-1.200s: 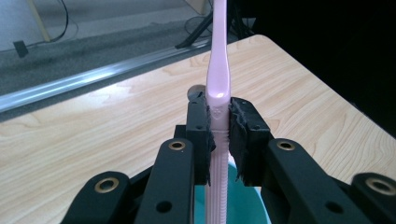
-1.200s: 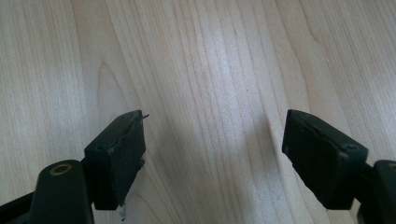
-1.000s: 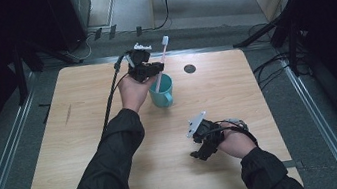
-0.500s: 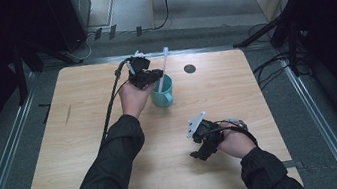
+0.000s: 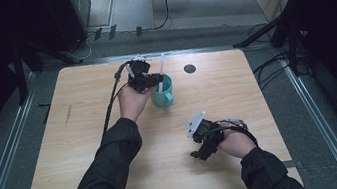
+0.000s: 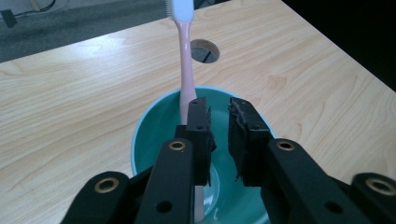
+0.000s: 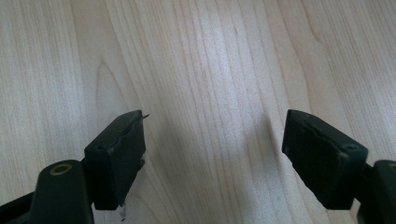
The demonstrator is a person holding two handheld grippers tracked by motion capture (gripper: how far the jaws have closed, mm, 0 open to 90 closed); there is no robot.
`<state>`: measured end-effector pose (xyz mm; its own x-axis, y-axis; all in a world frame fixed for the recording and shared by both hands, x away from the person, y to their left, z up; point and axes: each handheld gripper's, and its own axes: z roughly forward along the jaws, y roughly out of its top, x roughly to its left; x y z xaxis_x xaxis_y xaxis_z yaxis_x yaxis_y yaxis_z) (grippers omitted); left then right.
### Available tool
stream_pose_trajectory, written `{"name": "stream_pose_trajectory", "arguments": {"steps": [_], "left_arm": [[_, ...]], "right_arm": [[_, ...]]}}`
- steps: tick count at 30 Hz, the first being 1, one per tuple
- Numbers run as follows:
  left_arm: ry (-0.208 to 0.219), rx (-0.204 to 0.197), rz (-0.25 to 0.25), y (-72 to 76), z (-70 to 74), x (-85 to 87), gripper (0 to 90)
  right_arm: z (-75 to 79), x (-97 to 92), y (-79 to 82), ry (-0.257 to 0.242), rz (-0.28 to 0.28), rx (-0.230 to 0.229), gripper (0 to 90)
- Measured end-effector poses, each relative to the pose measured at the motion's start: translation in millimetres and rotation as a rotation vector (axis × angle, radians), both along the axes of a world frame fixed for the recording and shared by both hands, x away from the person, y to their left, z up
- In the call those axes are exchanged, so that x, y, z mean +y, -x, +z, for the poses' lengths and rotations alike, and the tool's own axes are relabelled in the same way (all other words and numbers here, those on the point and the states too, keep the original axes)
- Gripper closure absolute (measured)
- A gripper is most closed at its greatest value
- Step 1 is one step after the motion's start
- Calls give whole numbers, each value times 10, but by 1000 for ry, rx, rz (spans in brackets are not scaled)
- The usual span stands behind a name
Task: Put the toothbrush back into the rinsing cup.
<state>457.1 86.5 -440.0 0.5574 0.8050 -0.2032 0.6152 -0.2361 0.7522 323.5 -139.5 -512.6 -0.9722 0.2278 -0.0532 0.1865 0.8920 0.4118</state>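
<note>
A teal cup point(image 5: 162, 95) stands on the wooden table point(image 5: 89, 152), left of its middle and toward the far side. A pink toothbrush point(image 6: 186, 56) with a white head stands in the cup point(image 6: 149, 126) and leans on its far rim. My left gripper point(image 6: 218, 109) hovers over the cup's mouth. Its jaws have just been opening and are a narrow gap apart, with nothing between them; the toothbrush handle passes behind the left jaw. My right gripper point(image 7: 215, 140) stands open above bare wood near the front right point(image 5: 200, 153), holding nothing.
A small round hole point(image 5: 190, 68) is in the tabletop just right of the cup. Metal rails run along the table's left and right sides. Cables and dark stands lie on the floor beyond the far edge.
The toothbrush has sunk lower into the cup. The left gripper has shifted slightly with it. The right hand has not moved.
</note>
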Motion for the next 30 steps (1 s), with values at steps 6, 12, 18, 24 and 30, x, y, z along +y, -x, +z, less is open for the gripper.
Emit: {"name": "stream_pose_trajectory", "arguments": {"steps": [6, 12, 18, 24, 30], "left_arm": [[12, -1, -27, 128, 141, 100, 708], [-15, 38, -61, 240, 199, 177, 643], [-46, 60, -94, 470, 171, 267, 581], [-80, 83, -132, 744, 125, 409, 492], [-105, 92, -173, 928, 96, 468, 444]], "right_arm": [[-11, 21, 4, 5, 6, 1, 213], [-13, 23, 8, 11, 5, 1, 213], [-18, 17, 3, 10, 9, 2, 213], [-24, 10, -9, 8, 5, 9, 213], [-32, -15, -13, 9, -7, 7, 213]]}}
